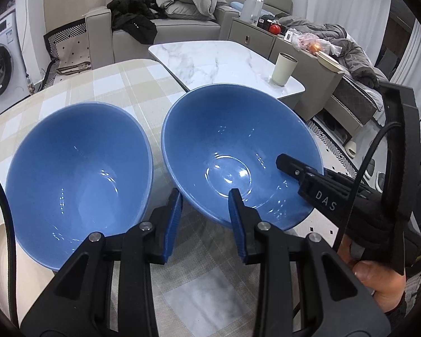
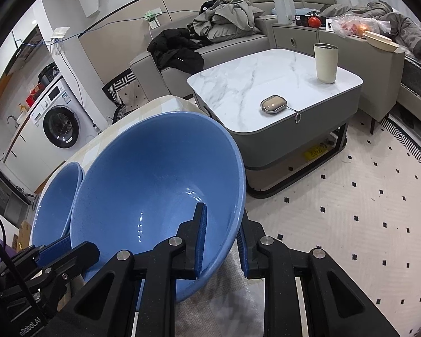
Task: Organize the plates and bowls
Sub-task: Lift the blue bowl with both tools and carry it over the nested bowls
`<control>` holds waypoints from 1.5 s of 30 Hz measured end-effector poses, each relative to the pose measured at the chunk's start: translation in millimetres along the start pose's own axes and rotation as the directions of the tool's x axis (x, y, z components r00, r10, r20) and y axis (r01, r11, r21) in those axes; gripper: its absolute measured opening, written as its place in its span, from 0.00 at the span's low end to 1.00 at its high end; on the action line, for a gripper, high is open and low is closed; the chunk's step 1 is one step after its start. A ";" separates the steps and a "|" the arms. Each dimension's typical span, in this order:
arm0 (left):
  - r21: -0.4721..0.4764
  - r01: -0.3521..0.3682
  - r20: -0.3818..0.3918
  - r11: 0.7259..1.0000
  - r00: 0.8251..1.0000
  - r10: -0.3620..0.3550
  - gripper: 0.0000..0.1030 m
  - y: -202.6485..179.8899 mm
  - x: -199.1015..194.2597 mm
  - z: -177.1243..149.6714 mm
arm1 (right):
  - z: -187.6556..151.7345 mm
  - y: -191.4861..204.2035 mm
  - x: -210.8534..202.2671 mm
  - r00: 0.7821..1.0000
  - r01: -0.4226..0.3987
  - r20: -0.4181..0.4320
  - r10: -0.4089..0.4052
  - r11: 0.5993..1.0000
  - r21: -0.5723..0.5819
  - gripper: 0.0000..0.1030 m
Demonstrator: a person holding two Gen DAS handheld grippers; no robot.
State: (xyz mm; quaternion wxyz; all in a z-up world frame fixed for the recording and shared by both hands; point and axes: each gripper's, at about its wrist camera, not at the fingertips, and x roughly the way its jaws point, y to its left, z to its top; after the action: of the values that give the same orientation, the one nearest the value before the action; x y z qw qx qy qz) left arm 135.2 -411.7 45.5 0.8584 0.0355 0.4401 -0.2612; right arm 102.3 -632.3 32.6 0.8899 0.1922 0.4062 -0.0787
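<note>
We find two deep round bowls of glossy blue glazed ceramic, plain inside and out, side by side on the counter (image 1: 103, 90), which is covered by a woven cloth in a beige and white check. The left blue bowl (image 1: 78, 174) rests on the cloth and leans to one side. The right blue bowl (image 1: 238, 151) lies just beside it, rims close but apart, and is tipped, its near edge over the cloth. Ceiling lights glint as small white specks on both glazes, and a faint ring marks the right bowl's flat bottom.

The right gripper (image 2: 221, 241), matt black with ribbed blue pads, pinches the right bowl's near wall: one finger inside the bowl, the other outside against its underside, the rim between them. In the left wrist view its black body reaches in over the bowl's right edge, with a hand (image 1: 379, 278) behind it.

The left gripper (image 1: 205, 221) holds its fingers slightly spread over the gap between the two bowls, one blue pad close to the left bowl's rim, the other before the right bowl's near rim; we see nothing clamped.

Beyond the counter stand a white marble-patterned low table (image 2: 255, 84) with a cream tumbler (image 2: 326, 63).
</note>
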 end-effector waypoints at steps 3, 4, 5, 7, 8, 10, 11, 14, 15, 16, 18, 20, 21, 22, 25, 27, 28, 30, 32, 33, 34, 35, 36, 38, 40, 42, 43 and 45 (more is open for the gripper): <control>0.008 -0.004 0.015 1.000 1.000 0.004 0.29 0.8 -6.7 2.5 | 0.7 2.0 -5.0 1.000 -0.005 0.013 0.005 1.000 -0.005 0.21; 0.009 -0.004 0.021 1.000 1.000 0.004 0.29 1.0 -9.4 3.0 | 1.1 3.2 -7.1 1.000 -0.007 0.018 0.007 1.000 -0.008 0.21; 0.012 -0.006 0.026 1.000 1.000 0.005 0.29 1.1 -12.3 3.8 | 1.0 4.1 -9.3 1.000 -0.009 0.023 0.009 1.000 -0.010 0.21; 0.016 -0.007 0.035 1.000 0.999 0.006 0.29 1.8 -18.7 3.2 | 1.6 6.9 -14.6 0.999 -0.011 0.034 0.012 1.000 -0.017 0.21; 0.017 -0.007 0.040 1.000 0.999 0.006 0.29 2.3 -22.0 3.3 | 1.8 8.1 -17.2 0.999 -0.014 0.039 0.015 1.000 -0.019 0.21; 0.020 -0.006 0.051 1.000 0.999 0.006 0.29 3.6 -29.5 3.4 | 3.3 10.5 -23.1 0.999 -0.025 0.048 0.026 0.999 -0.020 0.21; 0.022 -0.007 0.057 1.000 0.998 0.006 0.29 4.2 -33.5 3.4 | 4.1 12.0 -26.5 0.998 -0.032 0.054 0.033 0.999 -0.023 0.21; 0.021 -0.007 0.076 1.000 0.997 0.005 0.29 5.3 -47.4 2.7 | 5.6 17.6 -35.3 0.997 -0.039 0.072 0.041 0.999 -0.035 0.21; 0.021 -0.008 0.082 1.000 0.997 0.006 0.29 4.7 -52.0 1.8 | 5.3 19.7 -38.4 0.996 -0.041 0.080 0.044 0.998 -0.040 0.21; 0.022 -0.009 0.088 1.000 0.996 0.007 0.29 4.8 -57.1 1.8 | 5.6 21.6 -41.4 0.995 -0.041 0.087 0.045 0.998 -0.044 0.21; 0.022 -0.006 0.097 1.000 0.995 0.003 0.29 6.1 -65.7 1.7 | 6.3 26.2 -47.9 0.994 -0.044 0.100 0.049 0.998 -0.053 0.22; 0.021 0.002 0.106 1.000 0.994 -0.004 0.29 7.7 -75.2 1.5 | 7.2 30.9 -55.4 0.992 -0.051 0.114 0.057 0.997 -0.057 0.22; 0.022 0.002 0.110 1.000 0.994 -0.004 0.29 7.7 -79.5 0.8 | 7.3 33.4 -59.5 0.991 -0.053 0.122 0.060 0.997 -0.063 0.23; 0.024 0.002 0.115 1.000 0.993 -0.004 0.29 8.1 -84.1 0.8 | 7.4 36.3 -63.7 0.989 -0.056 0.130 0.064 0.996 -0.070 0.23; 0.025 0.002 0.131 1.000 0.991 -0.005 0.29 10.2 -98.6 1.2 | 7.0 44.5 -75.3 0.986 -0.064 0.150 0.076 0.994 -0.083 0.24; 0.019 0.006 0.135 1.000 0.991 -0.009 0.29 12.5 -106.8 1.3 | 7.1 48.6 -80.7 0.984 -0.069 0.158 0.083 0.993 -0.093 0.24; 0.016 0.007 0.138 1.000 0.990 -0.010 0.29 14.0 -110.8 1.0 | 6.9 51.3 -82.8 0.983 -0.071 0.160 0.085 0.993 -0.096 0.24; 0.008 0.006 0.145 1.000 0.989 -0.007 0.29 17.9 -119.2 0.5 | 6.6 56.3 -86.2 0.982 -0.078 0.164 0.094 0.992 -0.102 0.24; 0.001 0.001 0.151 1.000 0.988 -0.001 0.29 21.7 -126.7 -0.6 | 5.9 62.7 -89.7 0.980 -0.083 0.170 0.102 0.990 -0.115 0.24; -0.002 -0.002 0.155 1.000 0.988 0.002 0.29 23.5 -130.7 -1.5 | 5.4 66.2 -91.2 0.979 -0.087 0.172 0.107 0.989 -0.122 0.24; -0.007 -0.003 0.159 1.000 0.987 0.004 0.29 25.0 -134.3 -2.4 | 5.0 68.9 -92.4 0.978 -0.091 0.174 0.112 0.988 -0.127 0.24; -0.011 -0.004 0.161 1.000 0.987 0.005 0.29 26.9 -137.0 -2.7 | 5.0 71.0 -92.8 0.978 -0.095 0.175 0.117 0.987 -0.132 0.24; -0.016 -0.004 0.164 1.000 0.987 0.006 0.29 28.3 -140.5 -3.4 | 4.7 73.5 -94.1 0.977 -0.098 0.176 0.122 0.986 -0.137 0.25; -0.023 -0.007 0.170 1.000 0.985 0.011 0.29 32.2 -146.8 -4.3 | 4.0 78.8 -96.9 0.974 -0.107 0.182 0.134 0.983 -0.149 0.25; -0.027 -0.011 0.175 1.000 0.984 0.016 0.29 36.1 -151.2 -5.4 | 3.2 83.7 -99.5 0.971 -0.121 0.186 0.149 0.980 -0.158 0.25; -0.032 -0.013 0.180 0.999 0.983 0.019 0.29 39.1 -158.4 -8.5 | 3.1 88.0 -100.6 0.969 -0.133 0.185 0.163 0.977 -0.165 0.25; -0.035 -0.016 0.183 0.999 0.983 0.022 0.29 41.3 -161.9 -10.0 | 2.9 89.7 -100.7 0.968 -0.139 0.186 0.170 0.976 -0.166 0.25; -0.040 -0.022 0.183 0.999 0.983 0.029 0.29 45.0 -164.9 -10.8 | 2.2 93.6 -100.5 0.967 -0.148 0.183 0.179 0.974 -0.173 0.25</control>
State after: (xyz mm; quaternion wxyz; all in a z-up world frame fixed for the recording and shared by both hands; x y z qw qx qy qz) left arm 70.4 -301.0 159.0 0.8991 0.0005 0.3634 -0.2442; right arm 65.5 -549.3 135.6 0.9415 0.1455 0.3037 0.0090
